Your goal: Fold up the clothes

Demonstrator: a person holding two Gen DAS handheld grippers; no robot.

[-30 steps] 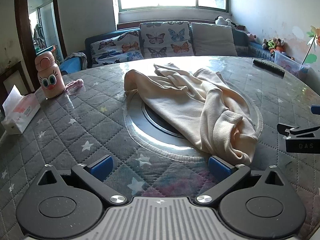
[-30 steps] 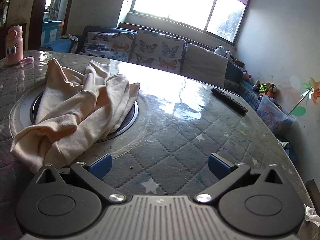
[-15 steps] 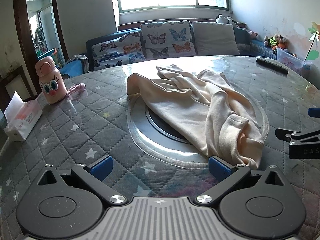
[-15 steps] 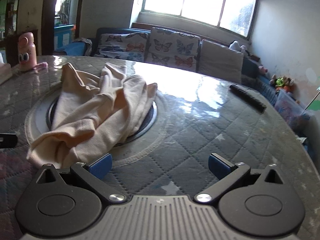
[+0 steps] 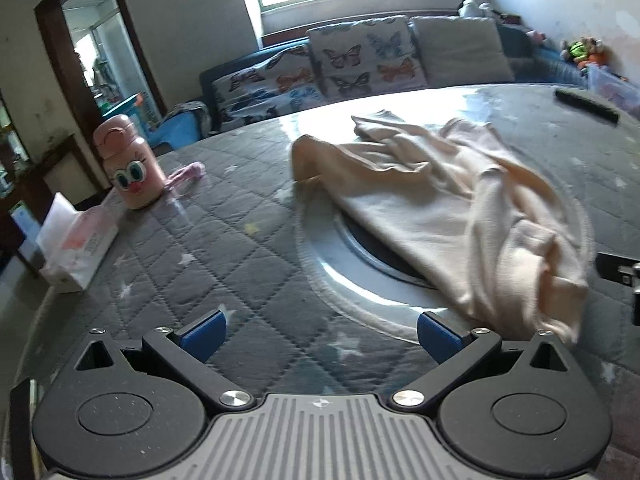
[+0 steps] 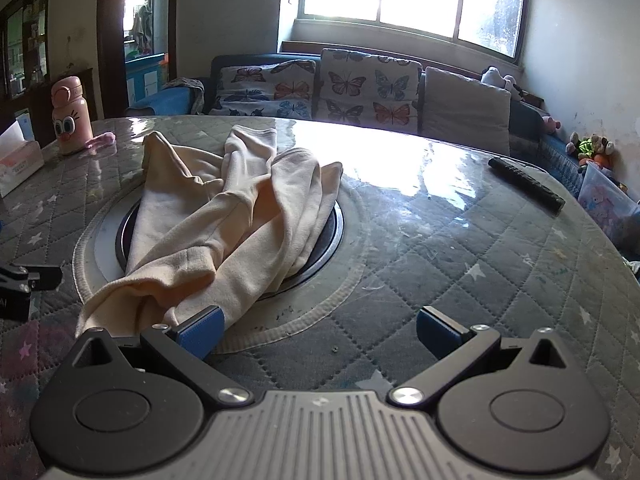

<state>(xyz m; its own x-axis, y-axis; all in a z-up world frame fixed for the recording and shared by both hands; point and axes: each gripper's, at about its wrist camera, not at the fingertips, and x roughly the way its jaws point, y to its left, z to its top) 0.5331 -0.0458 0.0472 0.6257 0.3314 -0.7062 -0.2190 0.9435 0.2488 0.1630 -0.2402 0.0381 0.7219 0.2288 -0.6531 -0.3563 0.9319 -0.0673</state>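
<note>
A crumpled cream garment [image 5: 452, 208] lies over the round metal hotplate in the middle of the quilted table [image 5: 208, 248]; it also shows in the right wrist view [image 6: 224, 220]. My left gripper [image 5: 320, 334] is open and empty, low over the table, with the garment's near end by its right finger. My right gripper [image 6: 318, 332] is open and empty, its left finger next to the garment's near end. Each gripper shows at the edge of the other's view.
A pink cartoon bottle [image 5: 130, 164] and a tissue box [image 5: 76, 248] stand at the table's left. A black remote [image 6: 526, 184] lies at the far right. A sofa with butterfly cushions [image 6: 320, 88] is behind the table.
Both grippers have drawn back and turned slightly; the left view has swung left. The garment has not moved. Both stay open.
</note>
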